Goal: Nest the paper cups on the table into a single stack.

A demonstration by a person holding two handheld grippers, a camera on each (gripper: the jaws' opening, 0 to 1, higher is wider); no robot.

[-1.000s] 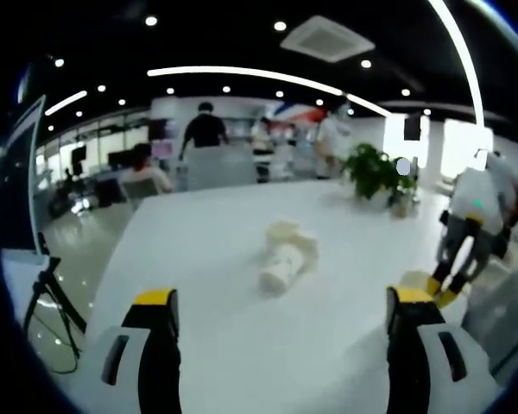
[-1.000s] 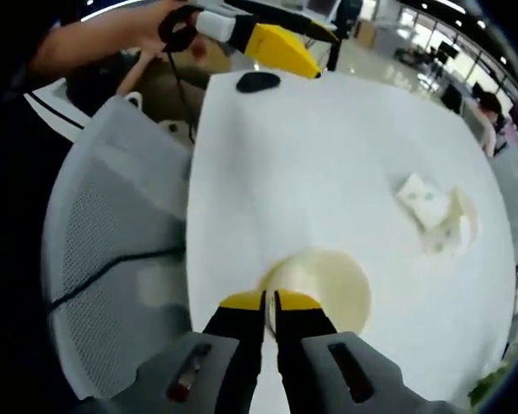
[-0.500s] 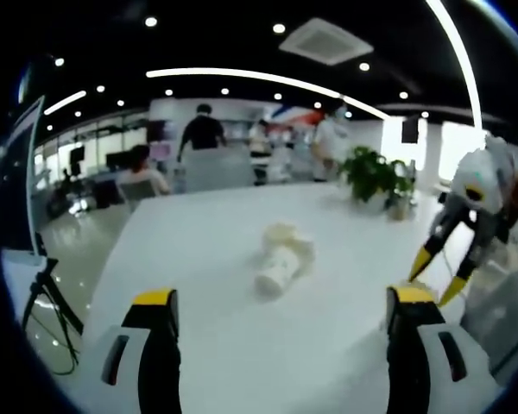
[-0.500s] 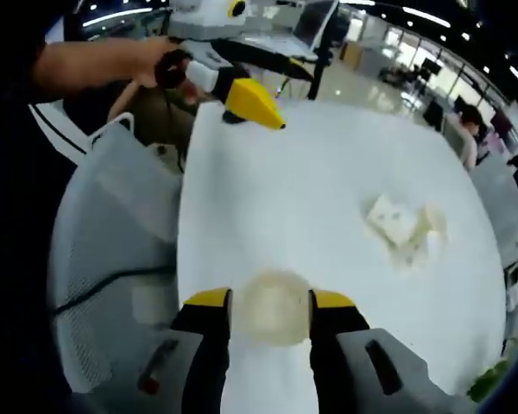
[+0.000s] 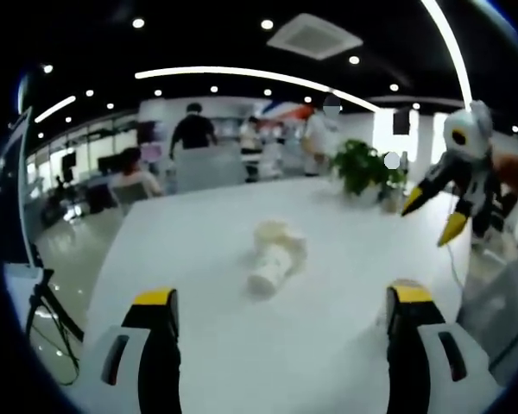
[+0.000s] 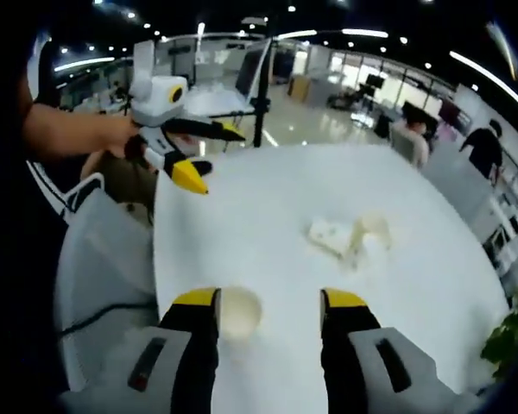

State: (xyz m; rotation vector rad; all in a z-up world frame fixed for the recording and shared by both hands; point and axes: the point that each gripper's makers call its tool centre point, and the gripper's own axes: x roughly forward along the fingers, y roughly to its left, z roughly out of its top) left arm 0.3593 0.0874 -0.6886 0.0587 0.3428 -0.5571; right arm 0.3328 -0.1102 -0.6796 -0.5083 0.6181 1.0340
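Right gripper view: right gripper (image 6: pixel 268 302) gapes empty above upright paper cup (image 6: pixel 238 313)

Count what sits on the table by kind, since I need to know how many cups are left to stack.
Lone paper cup between the right gripper's open jaws: 1
Paper cups in the middle heap: 2 clear, possibly more; too blurred to tell
Potted plant: 1
Total: at least 4
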